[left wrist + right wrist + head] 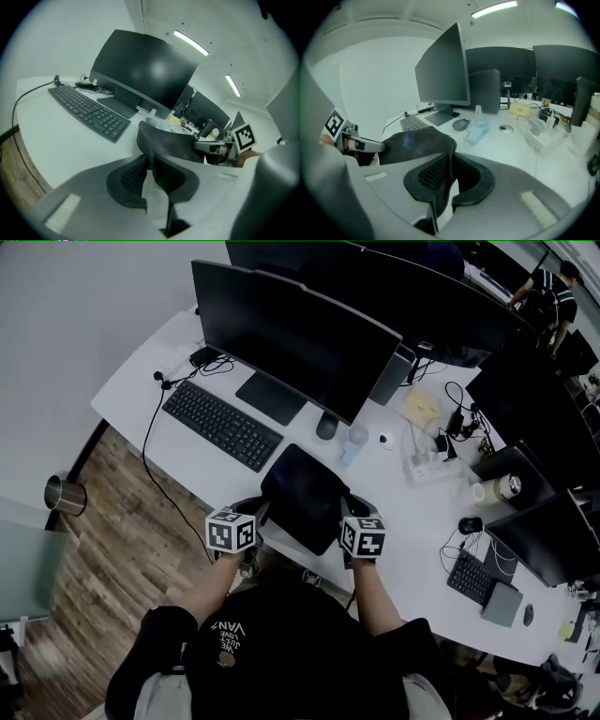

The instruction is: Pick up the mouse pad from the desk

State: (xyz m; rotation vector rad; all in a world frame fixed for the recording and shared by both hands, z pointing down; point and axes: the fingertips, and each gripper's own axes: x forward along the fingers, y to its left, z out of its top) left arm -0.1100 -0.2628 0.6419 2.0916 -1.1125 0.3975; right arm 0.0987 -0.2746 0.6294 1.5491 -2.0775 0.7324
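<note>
Both tongs are clamped narrow on the near edge of the mouse pad [302,491]: the left tongs [263,513] pinch its lower-left corner and the right tongs [345,512] its lower-right. The dark pad sits at the centre of the frame, bowed between the two grips. Its near edge looks raised off the white counter [394,512], though no view shows whether the far edge has cleared it. The main risk appears to be the grip itself, since each pair of tongs bites only a thin strip of soft material. A pull apart or an uneven lift could slide a corner free and drop the pad. The sagging far edge is a second concern. It hangs near the mouse [326,427], above centre, and a forward swing could knock it. The person's forearms reach up from the bottom of the frame, side by side. The tongs tip forward and down, and their marker cubes face up.
</note>
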